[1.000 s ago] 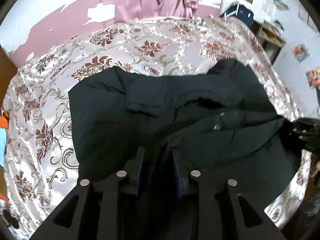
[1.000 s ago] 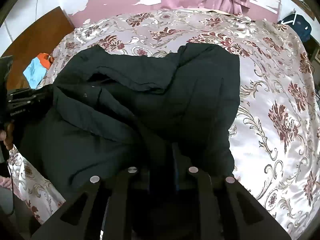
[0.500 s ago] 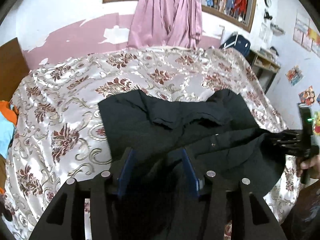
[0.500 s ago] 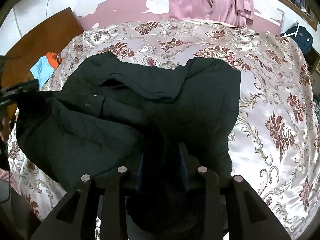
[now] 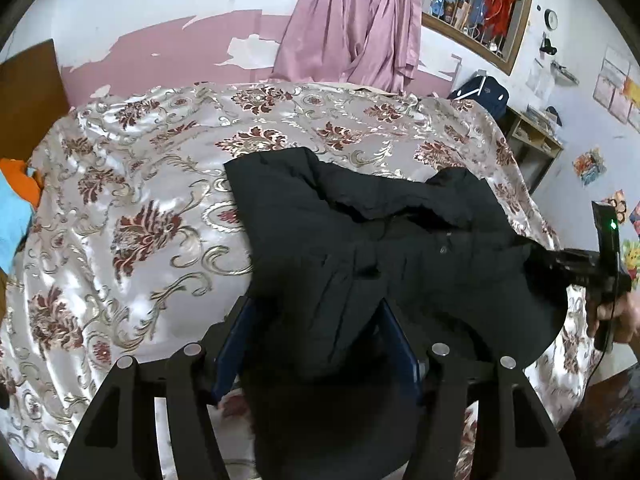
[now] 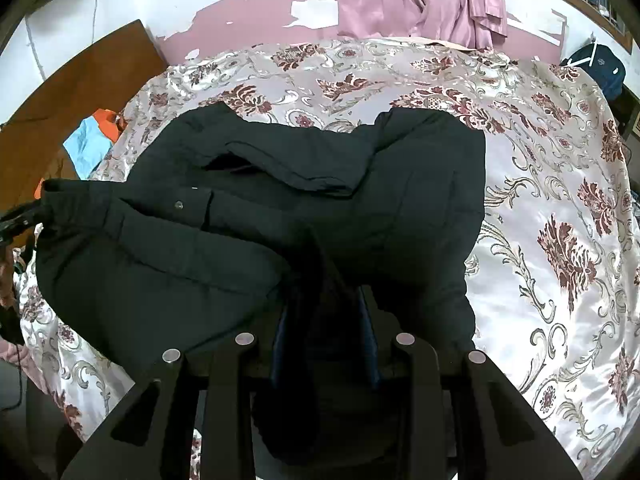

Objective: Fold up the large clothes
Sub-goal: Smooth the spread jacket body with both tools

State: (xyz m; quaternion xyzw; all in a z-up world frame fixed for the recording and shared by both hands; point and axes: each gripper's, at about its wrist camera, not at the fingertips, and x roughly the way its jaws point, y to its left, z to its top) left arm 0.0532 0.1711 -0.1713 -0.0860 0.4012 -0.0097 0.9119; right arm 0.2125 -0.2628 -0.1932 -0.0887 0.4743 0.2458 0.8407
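A bulky black padded jacket (image 5: 384, 248) lies crumpled on a bed spread with a shiny silver satin cover patterned in dark red flowers (image 5: 132, 184), sitting toward the near edge of the bed and spilling over it at 6 o'clock in both wrist views. In the left wrist view the left gripper (image 5: 316, 312) has its blue-padded jaws opening, standing fairly wide, with a hanging fold of the jacket between them; the fabric looks loose there, with a gap at the left pad, though I cannot tell whether the right pad touches it. At 3 o'clock in that view the right gripper (image 5: 560, 264) reaches into the jacket's edge, a person's hand (image 5: 628, 316) behind it. In the right wrist view the right gripper (image 6: 326, 300) has its jaws narrow, pinching a dark ridge of the jacket that rises between the pads. A metal snap button (image 6: 179, 205) shows on the jacket at 9 o'clock. Pink satin curtains (image 5: 360, 24) hang at 12 o'clock beyond the bed, and orange and light blue cloth (image 6: 94, 136) lies at 10 o'clock beside the bed.
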